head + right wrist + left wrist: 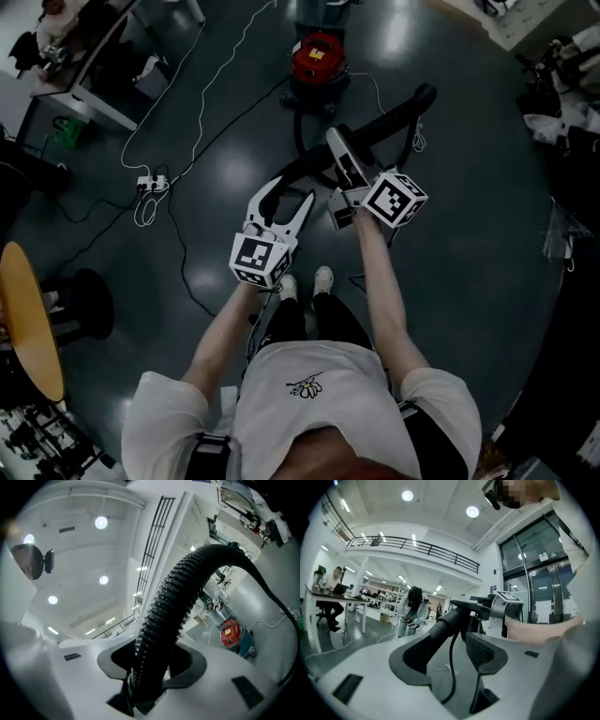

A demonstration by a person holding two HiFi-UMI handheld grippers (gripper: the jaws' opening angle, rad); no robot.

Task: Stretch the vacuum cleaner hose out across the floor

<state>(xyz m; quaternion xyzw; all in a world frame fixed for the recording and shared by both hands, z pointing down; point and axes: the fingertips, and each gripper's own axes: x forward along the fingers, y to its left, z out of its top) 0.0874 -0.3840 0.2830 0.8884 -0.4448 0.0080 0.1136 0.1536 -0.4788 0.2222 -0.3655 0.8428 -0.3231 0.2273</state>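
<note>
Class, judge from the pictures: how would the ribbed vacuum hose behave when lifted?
Probably floppy: the vacuum hose arches and droops beyond the right claw. Its ribs likely resist slipping. Pulling hard might drag the red vacuum cleaner.

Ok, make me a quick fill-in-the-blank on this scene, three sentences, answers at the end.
1. The right gripper has its jaws closed on a black ribbed ____.
2. The vacuum cleaner standing on the floor has a ____ body.
3. The person wears a ____ T-shirt.
Missing words: hose; red; white.
</note>
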